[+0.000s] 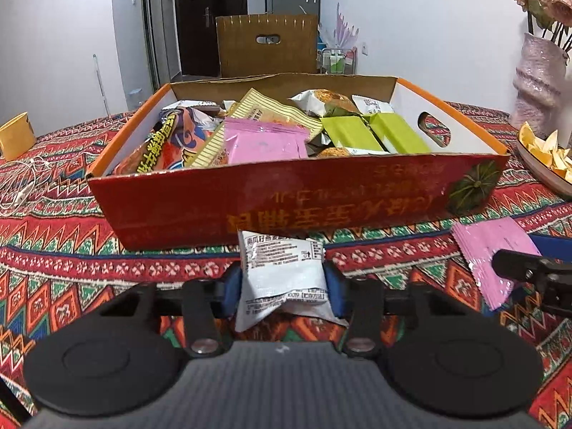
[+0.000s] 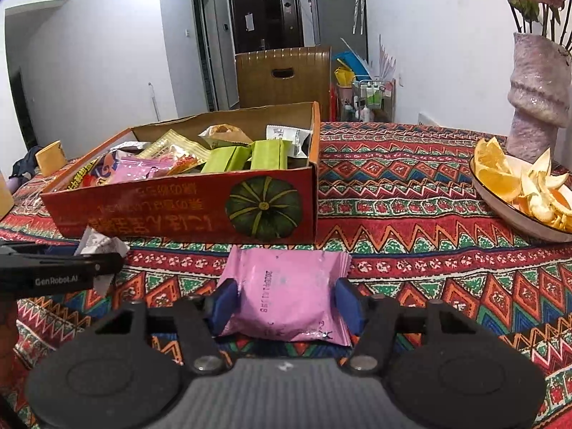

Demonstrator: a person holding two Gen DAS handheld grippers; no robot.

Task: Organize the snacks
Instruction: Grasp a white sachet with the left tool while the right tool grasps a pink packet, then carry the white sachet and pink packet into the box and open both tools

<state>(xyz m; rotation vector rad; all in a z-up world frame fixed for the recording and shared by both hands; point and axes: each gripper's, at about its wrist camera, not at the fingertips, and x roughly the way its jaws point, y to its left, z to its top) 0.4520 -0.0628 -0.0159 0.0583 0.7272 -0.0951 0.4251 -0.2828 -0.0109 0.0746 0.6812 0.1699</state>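
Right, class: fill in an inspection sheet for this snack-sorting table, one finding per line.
Surface: patterned tablecloth.
Job's things: red cardboard box holding mixed snacks; white packet and pink packet in front of it.
Clutter: plate of orange peels, vase.
Grippers: left gripper shut on white packet; right gripper shut on pink packet.
Cables: white cable at table's left.
Surroundings: dark door, brown box.
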